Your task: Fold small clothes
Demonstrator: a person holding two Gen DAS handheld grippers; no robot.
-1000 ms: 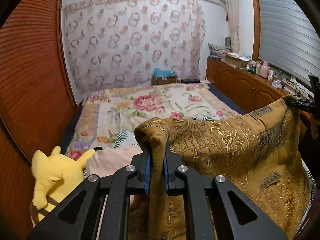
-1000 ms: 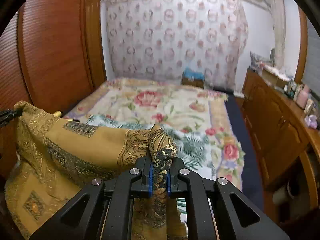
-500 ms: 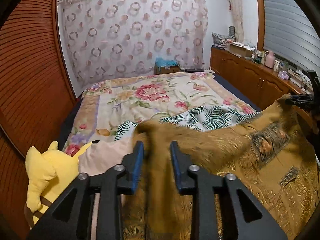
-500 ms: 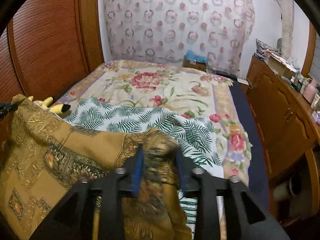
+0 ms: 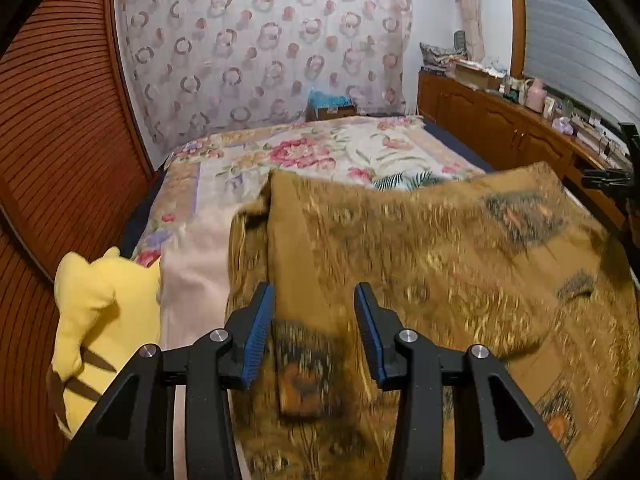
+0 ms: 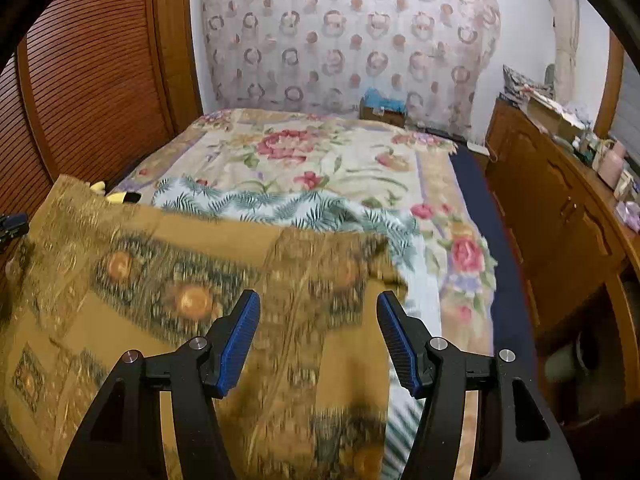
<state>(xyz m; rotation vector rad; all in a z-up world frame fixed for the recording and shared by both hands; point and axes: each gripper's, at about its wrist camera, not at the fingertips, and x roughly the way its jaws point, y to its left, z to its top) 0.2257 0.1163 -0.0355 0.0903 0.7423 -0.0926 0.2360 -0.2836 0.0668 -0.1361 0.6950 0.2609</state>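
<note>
A mustard-gold patterned cloth point(image 5: 440, 264) lies blurred across the near part of the bed, falling flat. My left gripper point(image 5: 314, 300) hovers over its left corner with jaws opening, cloth below the blue pads but not pinched. In the right wrist view the same cloth point(image 6: 168, 280) spreads to the left. My right gripper point(image 6: 318, 308) stands over its right edge, jaws opening wide, pads clear of the fabric. A green fern-print garment point(image 6: 280, 204) lies just beyond the gold cloth, and a pale pink garment point(image 5: 196, 264) lies at its left.
A yellow plush toy point(image 5: 92, 312) sits at the bed's near left by the wooden slatted wall point(image 5: 60, 140). The floral bedspread point(image 5: 312, 152) stretches to a curtain. A wooden cabinet point(image 6: 560, 208) with clutter on top runs along the right, past a dark floor strip.
Both grippers were shut on raised corners of the gold cloth; they have opened and sunk, and the cloth has dropped away from them onto the bed.
</note>
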